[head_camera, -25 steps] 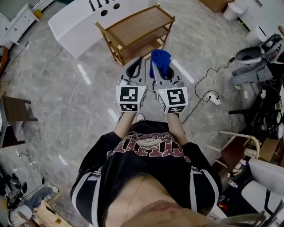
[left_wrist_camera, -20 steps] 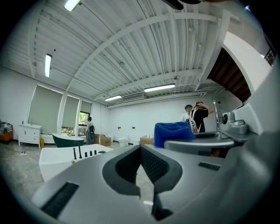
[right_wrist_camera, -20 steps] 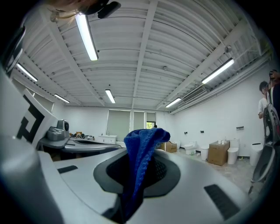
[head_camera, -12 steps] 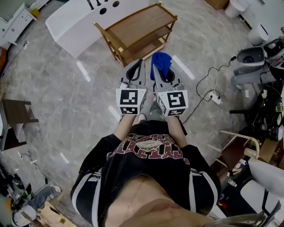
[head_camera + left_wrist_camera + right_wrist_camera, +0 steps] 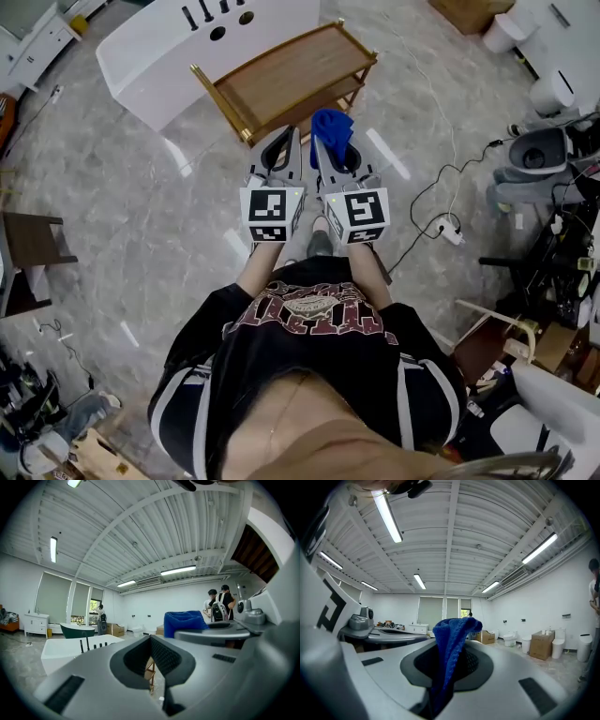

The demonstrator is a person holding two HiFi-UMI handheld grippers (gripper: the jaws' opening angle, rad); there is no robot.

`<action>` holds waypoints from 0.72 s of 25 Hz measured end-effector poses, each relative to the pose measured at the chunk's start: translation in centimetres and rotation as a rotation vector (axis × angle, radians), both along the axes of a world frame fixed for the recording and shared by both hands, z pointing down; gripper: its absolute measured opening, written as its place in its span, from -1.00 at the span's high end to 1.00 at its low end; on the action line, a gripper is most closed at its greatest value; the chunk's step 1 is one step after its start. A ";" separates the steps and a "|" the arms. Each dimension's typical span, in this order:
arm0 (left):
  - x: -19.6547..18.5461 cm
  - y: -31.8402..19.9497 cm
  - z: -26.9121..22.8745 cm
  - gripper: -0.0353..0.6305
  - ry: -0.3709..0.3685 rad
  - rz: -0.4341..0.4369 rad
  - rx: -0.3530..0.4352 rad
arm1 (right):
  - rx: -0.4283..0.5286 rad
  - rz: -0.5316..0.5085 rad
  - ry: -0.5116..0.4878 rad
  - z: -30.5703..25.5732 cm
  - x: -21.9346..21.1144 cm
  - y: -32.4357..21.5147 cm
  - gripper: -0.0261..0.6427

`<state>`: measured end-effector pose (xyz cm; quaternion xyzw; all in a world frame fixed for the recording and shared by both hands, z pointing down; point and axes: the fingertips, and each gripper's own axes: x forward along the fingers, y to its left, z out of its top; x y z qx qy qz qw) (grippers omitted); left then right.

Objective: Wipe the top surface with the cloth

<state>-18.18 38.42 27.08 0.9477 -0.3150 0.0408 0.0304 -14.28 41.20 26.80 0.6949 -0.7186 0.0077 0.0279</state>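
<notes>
1. Our right gripper [image 5: 328, 142] squeezes the blue cloth [image 5: 333, 127] tight. The cloth's bottom end is hidden down between the jaws.
2. Our left gripper [image 5: 284, 141] is pressed closed with nothing in it.
3. The shelf [image 5: 291, 70] stands at 12 o'clock. Its top hides most of its lower levels.
4. The white tub [image 5: 159, 56] at 11 o'clock is cut off.

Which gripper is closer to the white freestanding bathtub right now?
Left. The left gripper is below and right of the white freestanding bathtub; the right gripper, clamped on the blue cloth, is farther right.
</notes>
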 end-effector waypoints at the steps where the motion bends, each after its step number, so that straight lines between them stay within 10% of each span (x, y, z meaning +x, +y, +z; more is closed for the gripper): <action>1: 0.8 -0.6 -0.1 0.76 0.001 -0.007 -0.001 | 0.001 -0.008 0.002 -0.2 0.8 -0.6 0.75; 18: 9.8 -6.7 0.5 0.76 -0.009 -0.139 -0.004 | 0.011 -0.142 -0.019 0.0 10.4 -7.3 0.75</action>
